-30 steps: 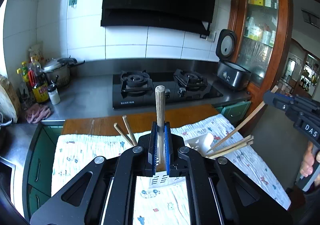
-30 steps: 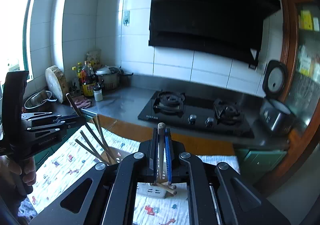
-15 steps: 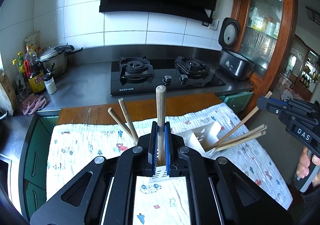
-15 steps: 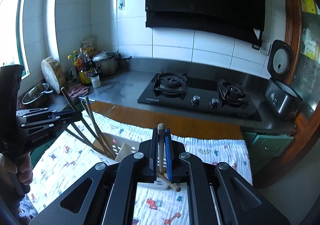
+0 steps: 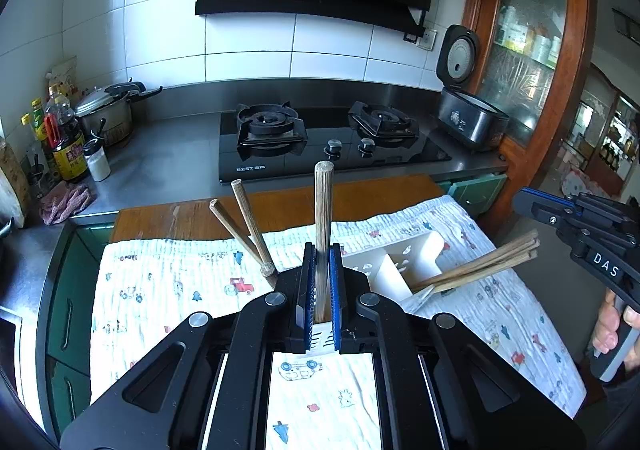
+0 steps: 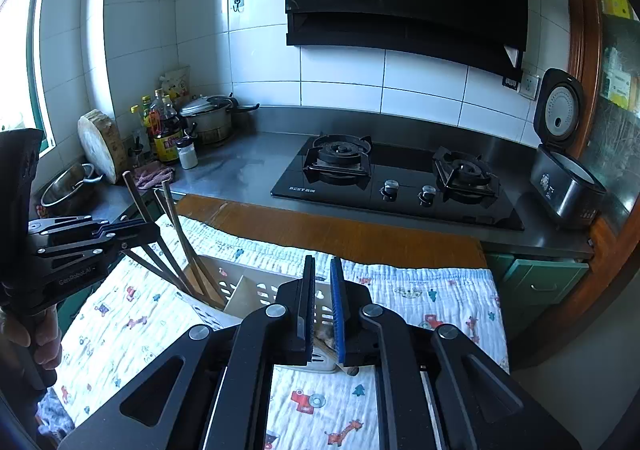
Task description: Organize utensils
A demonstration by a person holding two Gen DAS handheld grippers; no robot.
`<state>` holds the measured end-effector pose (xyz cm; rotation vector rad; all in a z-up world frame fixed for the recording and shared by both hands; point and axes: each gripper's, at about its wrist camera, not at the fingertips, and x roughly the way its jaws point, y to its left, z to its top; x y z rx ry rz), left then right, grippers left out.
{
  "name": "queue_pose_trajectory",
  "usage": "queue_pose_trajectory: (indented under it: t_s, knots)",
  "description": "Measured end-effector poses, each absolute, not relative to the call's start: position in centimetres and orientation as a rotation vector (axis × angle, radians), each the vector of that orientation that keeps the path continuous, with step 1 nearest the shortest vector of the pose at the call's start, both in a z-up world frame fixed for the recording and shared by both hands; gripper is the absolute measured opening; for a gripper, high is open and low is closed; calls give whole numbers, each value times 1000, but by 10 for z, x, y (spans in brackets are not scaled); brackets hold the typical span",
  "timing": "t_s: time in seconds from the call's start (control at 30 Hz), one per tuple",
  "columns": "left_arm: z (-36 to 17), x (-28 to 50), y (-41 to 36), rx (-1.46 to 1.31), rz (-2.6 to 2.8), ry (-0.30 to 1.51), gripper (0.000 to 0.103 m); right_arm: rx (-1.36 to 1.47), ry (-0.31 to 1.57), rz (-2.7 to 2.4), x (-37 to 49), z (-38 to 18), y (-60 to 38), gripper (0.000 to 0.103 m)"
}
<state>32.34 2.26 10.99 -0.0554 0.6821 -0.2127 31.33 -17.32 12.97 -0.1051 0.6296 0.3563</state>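
Note:
My left gripper (image 5: 322,254) is shut on a wooden chopstick (image 5: 323,217) that stands upright over the white slotted utensil holder (image 5: 394,264). Two more chopsticks (image 5: 248,223) lean in the holder's left end and several chopsticks (image 5: 480,268) lean out to the right. In the right wrist view my right gripper (image 6: 323,270) is open with nothing between its blue pads, right above the holder (image 6: 240,290). A chopstick (image 6: 326,338) lies low in the holder under it. The left gripper (image 6: 92,242) shows there too, holding its chopstick (image 6: 138,195).
The holder stands on a white printed cloth (image 5: 168,290) over a wooden table (image 5: 360,197). Behind are a steel counter with a gas hob (image 5: 320,137), a pot (image 5: 108,109), sauce bottles (image 5: 64,141) and a rice cooker (image 5: 468,97).
My right gripper has opened and let go of its chopstick, which has dropped into the holder. Both grippers have come lower and closer to the holder.

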Motion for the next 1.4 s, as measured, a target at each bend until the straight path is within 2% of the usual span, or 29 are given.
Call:
queue_pose_trajectory:
  t_s: [0.17,0.27,0.43,0.53,0.77,0.87,0.93,1.13,1.4]
  knots:
    - [113,320,23,-50,-211,672,8,-104,612,354,310,135,-173,9]
    - [117,316,24,-51,-210,662,10,-104,599,351,306,139,-174,16]
    - [126,300,28,-60,-203,634,27,-99,571,343,293,148,-179,26]
    - [135,284,30,-66,-197,606,38,-99,548,331,281,151,-183,35]
    - [144,239,25,-51,-178,548,58,-73,530,324,247,150,-194,56]
    - [143,220,22,-52,-182,534,65,-58,532,331,232,144,-198,62]
    - [139,207,21,-57,-180,528,76,-46,537,339,223,139,-202,69]
    - [125,172,15,-29,-148,512,93,-45,534,342,189,122,-207,84]
    - [104,129,16,-13,-95,504,98,-50,527,318,148,95,-213,92]
